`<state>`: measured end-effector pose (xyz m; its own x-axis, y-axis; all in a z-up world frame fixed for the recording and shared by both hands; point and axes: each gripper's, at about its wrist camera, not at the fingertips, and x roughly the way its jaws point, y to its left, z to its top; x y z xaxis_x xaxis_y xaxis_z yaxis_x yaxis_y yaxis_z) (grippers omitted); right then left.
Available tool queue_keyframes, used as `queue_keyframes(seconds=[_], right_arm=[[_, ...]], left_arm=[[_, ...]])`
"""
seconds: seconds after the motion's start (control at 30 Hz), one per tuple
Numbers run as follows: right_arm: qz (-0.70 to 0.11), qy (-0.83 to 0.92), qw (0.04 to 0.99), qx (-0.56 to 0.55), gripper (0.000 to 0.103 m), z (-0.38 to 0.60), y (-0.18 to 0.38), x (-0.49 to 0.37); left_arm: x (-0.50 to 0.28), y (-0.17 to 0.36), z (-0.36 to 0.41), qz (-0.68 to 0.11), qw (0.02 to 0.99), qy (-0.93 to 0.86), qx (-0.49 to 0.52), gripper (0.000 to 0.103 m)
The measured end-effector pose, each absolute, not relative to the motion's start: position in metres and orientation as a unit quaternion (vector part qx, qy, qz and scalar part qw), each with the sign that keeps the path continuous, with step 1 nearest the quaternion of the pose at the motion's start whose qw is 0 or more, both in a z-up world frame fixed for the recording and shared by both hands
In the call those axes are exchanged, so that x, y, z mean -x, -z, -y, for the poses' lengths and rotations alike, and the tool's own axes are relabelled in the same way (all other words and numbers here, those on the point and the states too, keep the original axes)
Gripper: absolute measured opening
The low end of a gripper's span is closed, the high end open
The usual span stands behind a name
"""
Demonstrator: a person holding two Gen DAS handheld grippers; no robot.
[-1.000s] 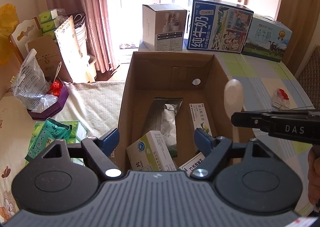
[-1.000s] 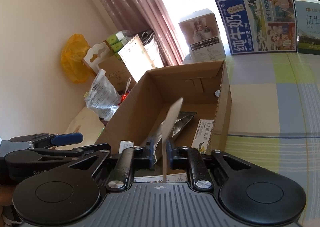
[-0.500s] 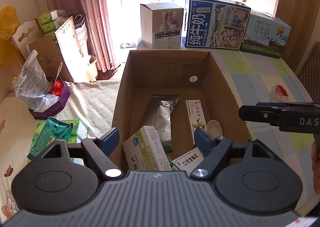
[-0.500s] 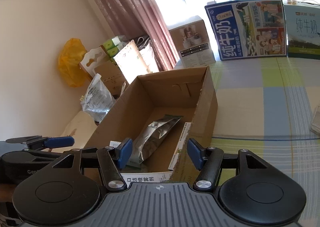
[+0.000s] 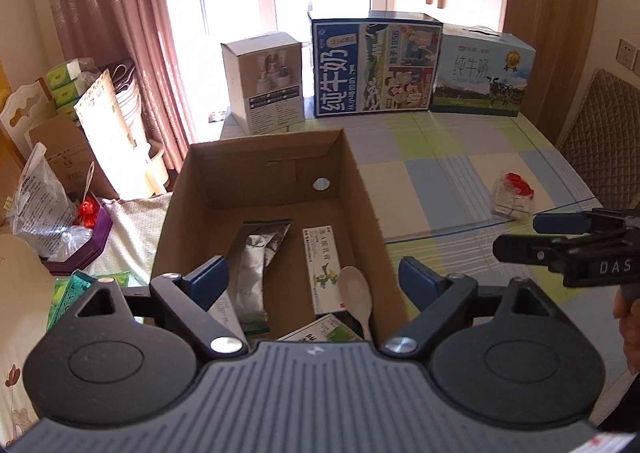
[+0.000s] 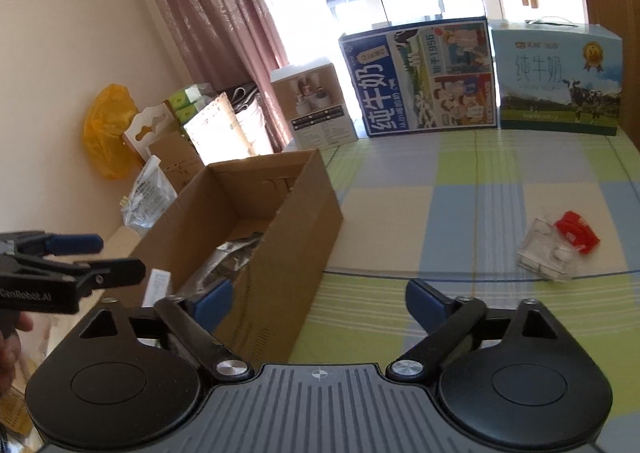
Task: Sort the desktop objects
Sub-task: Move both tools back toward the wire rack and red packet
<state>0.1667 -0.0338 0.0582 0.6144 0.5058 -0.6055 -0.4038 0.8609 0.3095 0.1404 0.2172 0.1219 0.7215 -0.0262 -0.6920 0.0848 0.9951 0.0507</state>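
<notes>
An open cardboard box stands on the checked tablecloth; it also shows in the right wrist view. Inside lie a silver foil pouch, a white medicine box, a pale spoon and other small cartons. My left gripper is open and empty over the box's near end. My right gripper is open and empty, right of the box above the cloth; it also shows in the left wrist view. A clear plastic packet with a red part lies on the cloth to the right.
A white carton and two milk cartons line the table's far edge. A quilted chair back stands at the right. Bags, tissue packs and a purple tray crowd the area to the left.
My right gripper opened and dropped the spoon into the box, then drew back to the right of the box. My left gripper pulled back and rose a little.
</notes>
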Motion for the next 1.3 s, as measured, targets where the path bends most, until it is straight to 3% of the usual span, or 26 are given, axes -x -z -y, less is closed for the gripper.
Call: queue_keyframes(seconds=[0.23, 0.63, 1.3], right_arm=[[-0.371, -0.183, 0.909, -0.053, 0.101, 0.115, -0.039, -0.174], [-0.392, -0.077, 0.912, -0.089, 0.101, 0.234, -0.001, -0.2], [-0.359, -0.086, 0.929, 0.004, 0.101, 0.253, 0.042, -0.272]], left_arm=[[-0.154, -0.117, -0.147, -0.368, 0.924, 0.085, -0.055, 0.101], [-0.204, -0.068, -0.039, -0.386, 0.907, 0.158, -0.063, 0.101], [-0.309, 0.038, 0.037, -0.401, 0.884, 0.226, -0.08, 0.101]])
